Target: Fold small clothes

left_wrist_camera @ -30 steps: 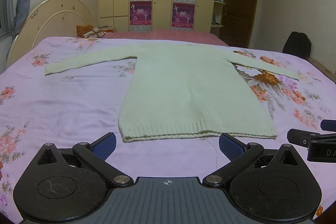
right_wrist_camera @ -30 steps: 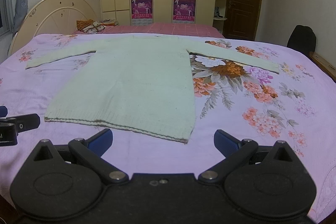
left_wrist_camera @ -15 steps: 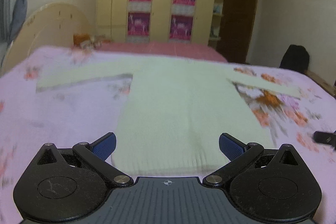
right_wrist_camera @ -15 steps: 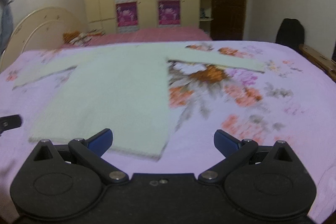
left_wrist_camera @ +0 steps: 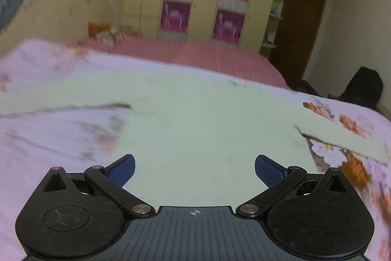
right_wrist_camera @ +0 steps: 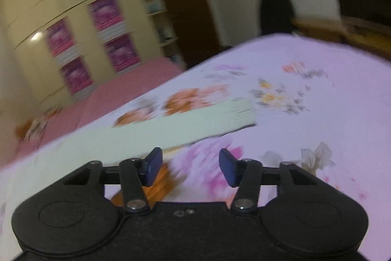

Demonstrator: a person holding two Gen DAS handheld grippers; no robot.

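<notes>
Left gripper was wide open over the sweater, holding nothing. Right gripper was part open, empty, near the sleeve. Sweater lay flat on the bed.

Pale-green sweater; seemingly floral lilac bedspread.

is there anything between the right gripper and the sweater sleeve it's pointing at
Nothing visible stands in the way. The right gripper is open, and ahead of it only bare floral bedspread lies before the pale green sleeve, which lies flat. The frame is motion-blurred, so small things could be missed.
</notes>
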